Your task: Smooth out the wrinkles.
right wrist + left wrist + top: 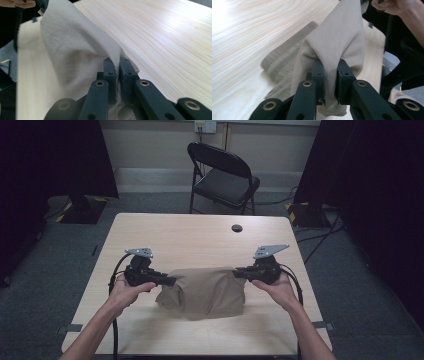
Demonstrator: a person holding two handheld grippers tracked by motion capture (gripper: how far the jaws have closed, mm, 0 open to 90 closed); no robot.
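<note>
Left gripper (170,281), black two-jaw tool w/ grey three-cornered plate on top, is clamped on the left upper corner of the beige cloth (204,292), a soft rumpled rectangle of thin fabric. In the left gripper view the jaws pinch a thick fold of it (337,45) between the pads, fabric bunching above & below the grip. Right gripper (236,272), same build, is clamped on the opposite upper corner; in the right gripper view its jaws stand nearly together w/ a thin edge of cloth (75,50) squeezed between them.

Cloth hangs stretched between the two grippers, upper edge lifted off the table, lower part sagging & resting on the tabletop near the front middle. Each gripper is held by a hand: left hand (124,291), right hand (280,287), forearms coming in from the near edge.

Light wooden table (200,235) w/ pale grain carries it all; a small round dark hole (237,228) sits near its far edge. Beyond the table, a black folding chair (225,175) on grey carpet, well apart from the cloth.
</note>
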